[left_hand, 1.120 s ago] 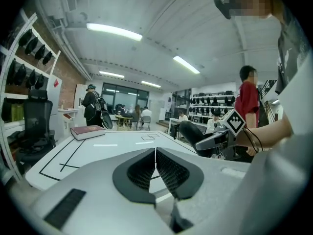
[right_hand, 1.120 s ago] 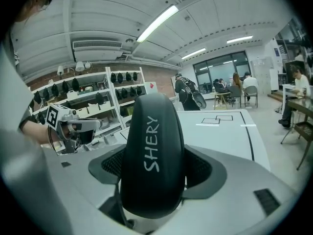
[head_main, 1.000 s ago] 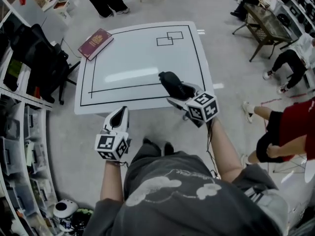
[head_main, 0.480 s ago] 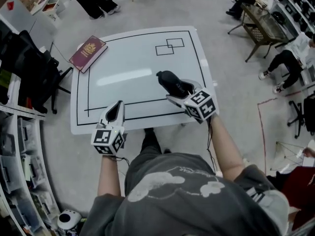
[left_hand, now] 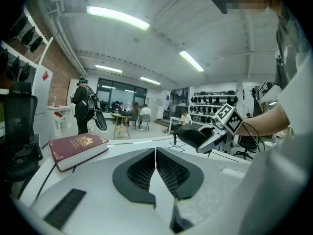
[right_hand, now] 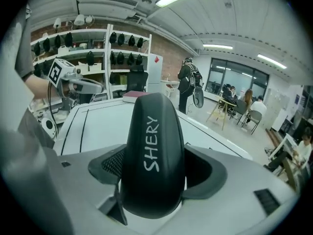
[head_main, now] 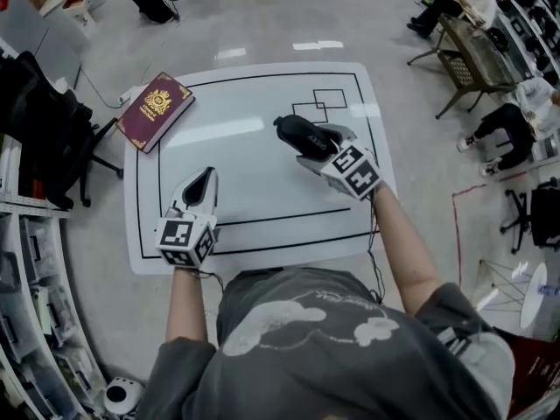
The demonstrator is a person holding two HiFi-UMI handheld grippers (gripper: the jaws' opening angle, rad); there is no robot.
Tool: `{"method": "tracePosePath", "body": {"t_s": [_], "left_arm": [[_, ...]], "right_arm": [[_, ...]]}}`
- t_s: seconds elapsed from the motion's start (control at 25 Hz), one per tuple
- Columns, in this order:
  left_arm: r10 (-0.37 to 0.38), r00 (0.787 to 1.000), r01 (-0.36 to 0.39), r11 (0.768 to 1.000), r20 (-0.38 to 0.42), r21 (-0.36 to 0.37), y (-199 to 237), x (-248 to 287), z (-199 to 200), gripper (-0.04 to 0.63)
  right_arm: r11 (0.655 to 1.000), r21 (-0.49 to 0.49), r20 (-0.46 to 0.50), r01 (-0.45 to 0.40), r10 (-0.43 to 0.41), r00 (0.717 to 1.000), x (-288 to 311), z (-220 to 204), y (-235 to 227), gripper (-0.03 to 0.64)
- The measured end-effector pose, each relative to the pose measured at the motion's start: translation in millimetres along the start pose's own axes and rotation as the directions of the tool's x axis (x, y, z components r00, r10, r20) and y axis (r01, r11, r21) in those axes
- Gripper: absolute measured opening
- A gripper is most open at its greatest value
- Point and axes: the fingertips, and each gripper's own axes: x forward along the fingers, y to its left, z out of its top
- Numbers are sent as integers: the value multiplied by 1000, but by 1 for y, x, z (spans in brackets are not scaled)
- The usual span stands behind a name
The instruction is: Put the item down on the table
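Observation:
A black oblong case (head_main: 302,136) with white lettering sits between the jaws of my right gripper (head_main: 317,147), which is shut on it over the right half of the white table (head_main: 254,191). In the right gripper view the case (right_hand: 152,155) fills the gap between both pads and points out over the tabletop. My left gripper (head_main: 199,185) hovers over the table's left front, its jaws shut with nothing between them. The left gripper view shows its closed fingertips (left_hand: 146,163), with the held case (left_hand: 193,137) off to the right.
A dark red book (head_main: 155,110) lies on the table's far left corner. Black lines frame the tabletop, with two small overlapping rectangles (head_main: 319,105) just beyond the case. A black chair (head_main: 39,129) and shelves stand at the left; people sit at desks far right.
Both grippers have moved forward from the table's near edge to over its surface. The right one has carried the case toward the small rectangles.

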Motion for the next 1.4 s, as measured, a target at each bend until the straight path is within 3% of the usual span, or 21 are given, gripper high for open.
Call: {"method": "tracePosePath", "body": {"t_s": [0.28,0.72,1.12,1.4], "left_arm": [[-15,1000,15,1000,-15,6,39,39,15,6],[-21,998,18,999,-58,-42,82,76,-3,6],[-38,996,33,998,-80,-59,83,91,-15,6],[-42,996,36,997,-80,-71,78,91,-15,6]], "right_arm": [[986,-155,-119,-61,42,992,52,20,-29,341],[915,-327,-294,-238,141,945,124,23,-51,341],[873,-336,-386,-354,216,897,147,10,-58,344],[878,-327,-378,-349,217,900,149,11,-60,357]]}}
